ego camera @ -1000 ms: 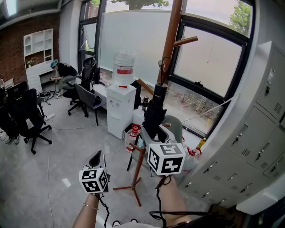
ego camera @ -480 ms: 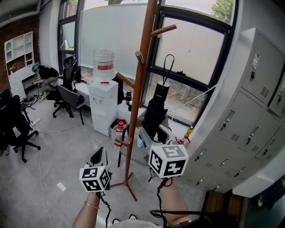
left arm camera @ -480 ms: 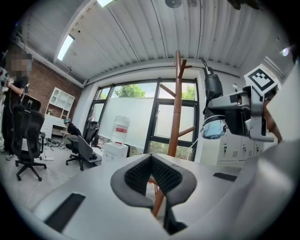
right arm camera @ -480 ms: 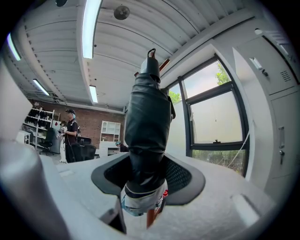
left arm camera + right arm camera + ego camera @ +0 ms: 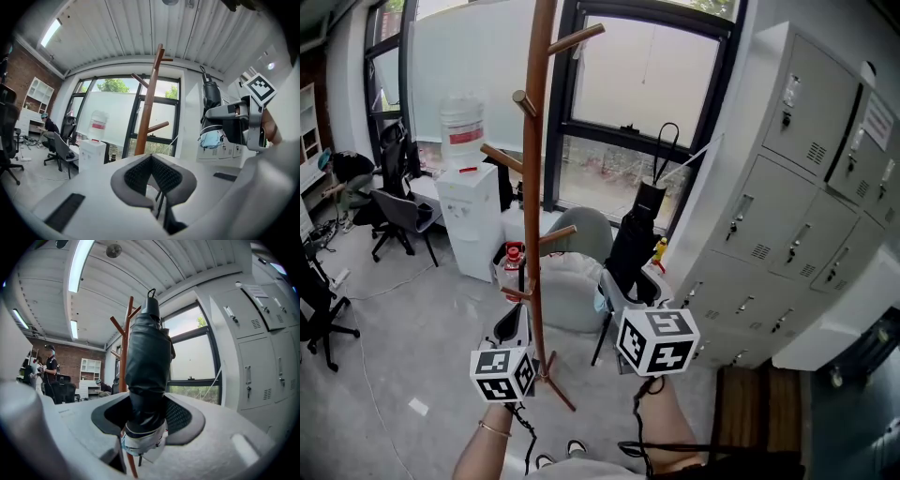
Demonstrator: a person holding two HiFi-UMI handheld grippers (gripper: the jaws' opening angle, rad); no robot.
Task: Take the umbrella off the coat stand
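The brown wooden coat stand (image 5: 534, 187) rises in the middle of the head view with bare pegs. A black folded umbrella (image 5: 636, 248) stands upright to the right of it, clear of the pole, its wrist loop (image 5: 666, 141) on top. My right gripper (image 5: 628, 286) is shut on the umbrella's lower part. In the right gripper view the umbrella (image 5: 147, 357) fills the space between the pads, with the stand (image 5: 123, 352) behind it. My left gripper (image 5: 511, 323) hangs left of the stand's base, shut and holding nothing. In the left gripper view the stand (image 5: 149, 108) is ahead and the held umbrella (image 5: 211, 101) is at the right.
Grey lockers (image 5: 787, 187) line the right wall. A water dispenser (image 5: 469, 216) and a round grey chair (image 5: 572, 281) stand by the window behind the stand. Office chairs and a seated person (image 5: 342, 173) are at the far left; another person (image 5: 49, 366) stands farther off.
The umbrella has come away from the coat stand's pole and now stands clear to its right. Both grippers have swung right, towards the lockers.
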